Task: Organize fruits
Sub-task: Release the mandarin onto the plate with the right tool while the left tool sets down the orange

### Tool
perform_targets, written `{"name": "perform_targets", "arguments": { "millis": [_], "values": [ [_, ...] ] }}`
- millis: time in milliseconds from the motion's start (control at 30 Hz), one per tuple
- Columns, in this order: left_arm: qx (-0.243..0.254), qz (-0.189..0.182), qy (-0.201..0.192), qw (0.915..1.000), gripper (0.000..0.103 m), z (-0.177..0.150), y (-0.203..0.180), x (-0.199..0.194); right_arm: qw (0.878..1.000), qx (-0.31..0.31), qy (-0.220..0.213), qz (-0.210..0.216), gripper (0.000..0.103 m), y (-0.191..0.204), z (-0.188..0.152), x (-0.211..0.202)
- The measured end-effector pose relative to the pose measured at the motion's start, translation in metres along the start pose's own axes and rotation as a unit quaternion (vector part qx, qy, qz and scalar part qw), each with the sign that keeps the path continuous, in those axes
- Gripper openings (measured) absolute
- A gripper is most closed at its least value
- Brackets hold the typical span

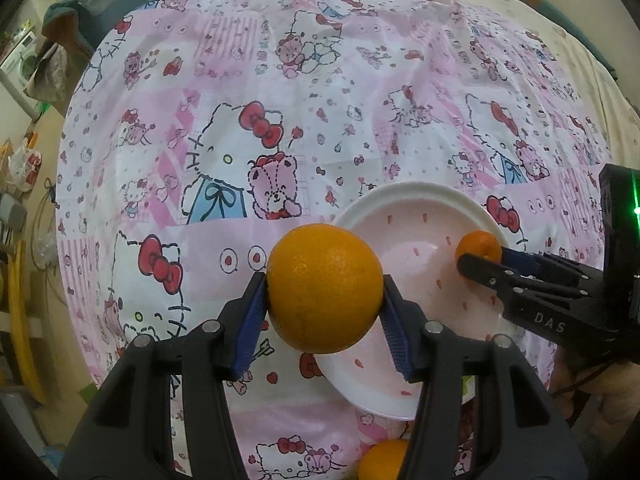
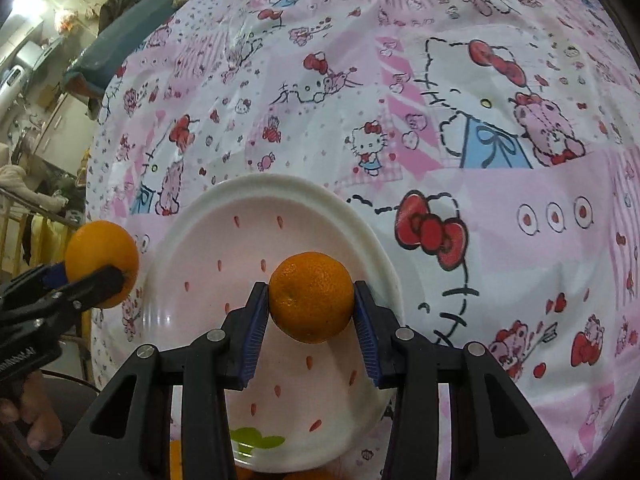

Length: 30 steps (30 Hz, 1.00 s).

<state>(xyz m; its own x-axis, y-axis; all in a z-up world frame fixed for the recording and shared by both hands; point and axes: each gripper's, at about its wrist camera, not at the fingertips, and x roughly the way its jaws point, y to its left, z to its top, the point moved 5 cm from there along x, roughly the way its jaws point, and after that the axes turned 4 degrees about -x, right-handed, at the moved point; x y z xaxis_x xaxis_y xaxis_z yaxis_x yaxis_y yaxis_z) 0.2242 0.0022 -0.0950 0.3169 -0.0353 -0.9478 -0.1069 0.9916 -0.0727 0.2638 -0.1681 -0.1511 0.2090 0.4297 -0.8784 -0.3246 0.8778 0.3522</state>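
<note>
My left gripper point(image 1: 323, 294) is shut on a large orange point(image 1: 324, 286) and holds it above the cloth beside the left rim of a white plate point(image 1: 404, 200). My right gripper point(image 2: 311, 300) is shut on a smaller mandarin point(image 2: 311, 296) and holds it over the plate point(image 2: 280, 188), whose inside has small red marks. In the left wrist view the right gripper point(image 1: 478, 258) with its mandarin point(image 1: 478, 244) hangs over the plate's right side. In the right wrist view the left gripper point(image 2: 100, 276) with the large orange point(image 2: 102, 258) is just left of the plate.
A pink and white cartoon-print cloth point(image 1: 280, 80) covers the table. Another orange point(image 1: 382, 460) lies near the front edge, below the plate. A green shape point(image 2: 256, 442) shows at the plate's near edge. Cluttered furniture point(image 1: 24, 160) stands off the left side.
</note>
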Motion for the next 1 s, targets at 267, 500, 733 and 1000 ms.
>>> {"name": "perform_targets", "arguments": {
  "millis": [267,500,733,1000],
  "values": [
    [-0.007,0.001,-0.006,1.0,0.05,0.002,0.002,-0.001,0.999,-0.032,0.002,0.005,0.045,0.014,0.005,0.017],
    [-0.008,0.008,-0.003,0.9999,0.051,-0.001,0.004,0.003,1.0,-0.022,-0.002,0.004,0.05,0.013,0.007,0.016],
    [0.02,0.008,-0.017,0.9996,0.051,-0.003,-0.01,0.007,0.999,-0.006,-0.039,0.02,0.068,0.01,0.011,-0.01],
    [0.083,0.018,-0.032,0.9958,0.051,-0.005,-0.045,0.02,0.991,0.093,-0.096,0.032,0.068,-0.034,0.011,-0.065]
  ]
}}
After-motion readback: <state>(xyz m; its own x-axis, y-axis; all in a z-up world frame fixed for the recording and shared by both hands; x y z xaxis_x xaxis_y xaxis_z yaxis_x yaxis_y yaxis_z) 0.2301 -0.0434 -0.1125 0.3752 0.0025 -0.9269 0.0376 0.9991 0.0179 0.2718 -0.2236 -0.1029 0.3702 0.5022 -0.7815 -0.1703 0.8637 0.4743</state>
